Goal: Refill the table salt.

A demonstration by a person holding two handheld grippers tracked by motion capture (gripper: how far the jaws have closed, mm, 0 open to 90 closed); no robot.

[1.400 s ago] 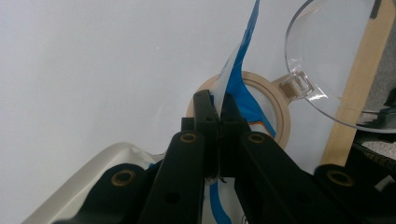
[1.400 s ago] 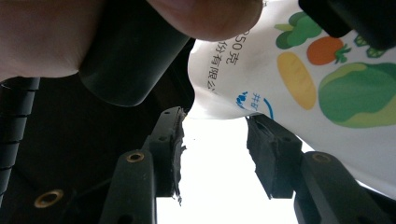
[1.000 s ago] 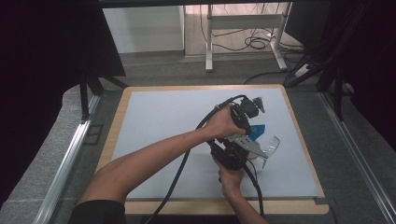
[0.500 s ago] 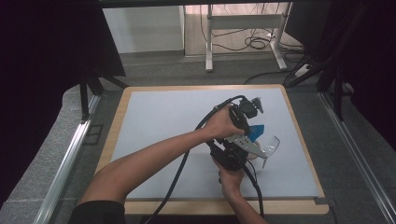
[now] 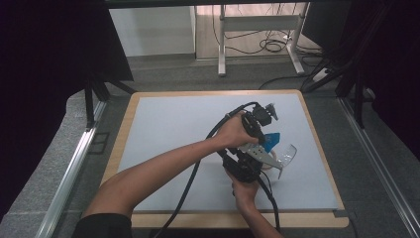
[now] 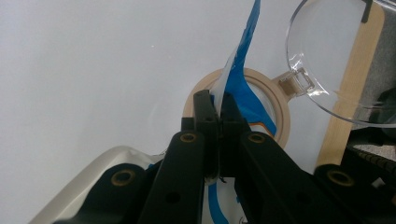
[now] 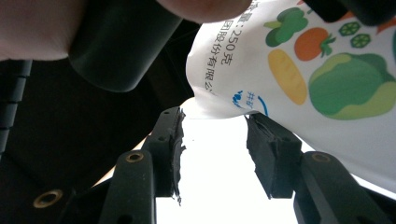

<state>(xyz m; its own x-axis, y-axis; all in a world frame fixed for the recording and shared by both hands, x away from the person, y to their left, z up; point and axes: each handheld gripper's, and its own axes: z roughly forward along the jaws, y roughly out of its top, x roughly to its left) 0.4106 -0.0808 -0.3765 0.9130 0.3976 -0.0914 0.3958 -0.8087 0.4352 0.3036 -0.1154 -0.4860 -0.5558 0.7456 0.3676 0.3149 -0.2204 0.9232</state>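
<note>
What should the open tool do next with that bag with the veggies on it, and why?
Probably close the right tool on the bag. Its jaws stand apart with the bag's lower edge just above and beside them, nothing pinched yet. The left tool is already shut on the bag's blue and white edge, so a second grip would likely steady it.

Pale grey-blue mat [image 5: 168,129] laid over a light wooden tabletop [image 5: 124,130]. Grey carpeted floor [image 5: 49,168] all around, with silver metal rails [image 5: 69,173] along both sides. Beyond the far edge, a white metal desk frame [image 5: 257,25] above tangled black cables [image 5: 270,45]. Black curtains [image 5: 49,49] left and right. Soft, even light.
</note>
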